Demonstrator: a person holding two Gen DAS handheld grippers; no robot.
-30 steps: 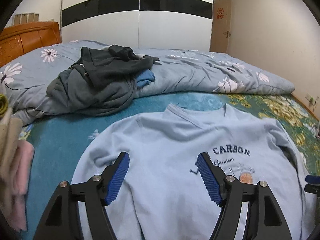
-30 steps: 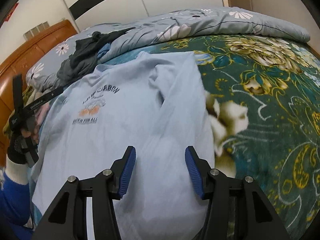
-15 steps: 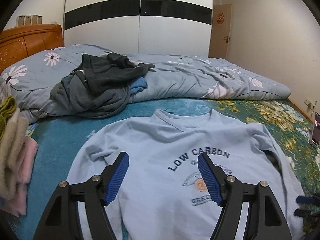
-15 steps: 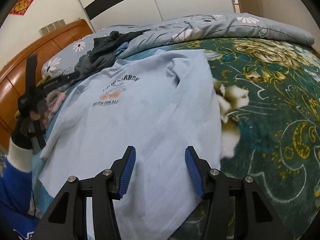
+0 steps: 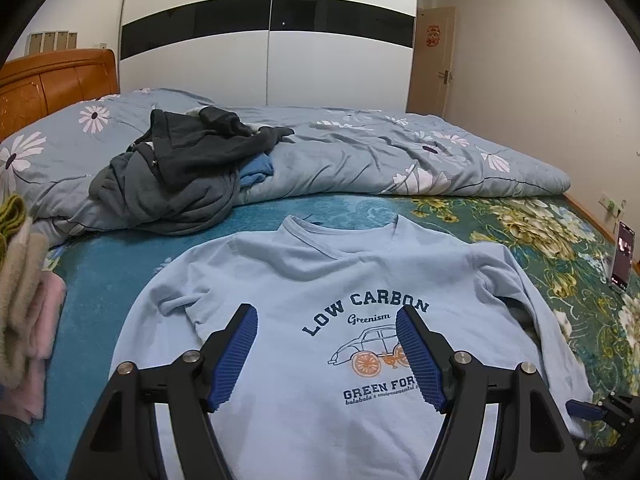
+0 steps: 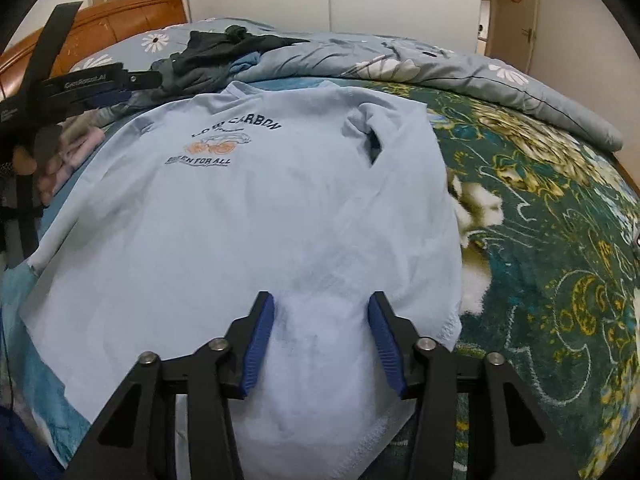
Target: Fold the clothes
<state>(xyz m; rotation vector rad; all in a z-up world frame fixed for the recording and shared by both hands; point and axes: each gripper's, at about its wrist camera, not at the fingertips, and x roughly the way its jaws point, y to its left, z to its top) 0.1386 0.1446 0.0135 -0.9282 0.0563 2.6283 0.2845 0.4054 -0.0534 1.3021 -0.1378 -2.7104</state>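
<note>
Pale-blue sweatshirt (image 5: 320, 280) lies flat on our bedspread (image 6: 540, 240); left gripper (image 5: 326, 354) and right gripper (image 6: 321, 332) hover, fingers apart, gripping nothing.

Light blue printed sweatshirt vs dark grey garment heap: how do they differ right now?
The light blue printed sweatshirt lies spread flat, print up, on the green floral bedspread; the dark grey garment heap is crumpled on the grey-blue daisy duvet. The sweatshirt sits near both open grippers; the heap lies farther back. Both are unfolded.
</note>
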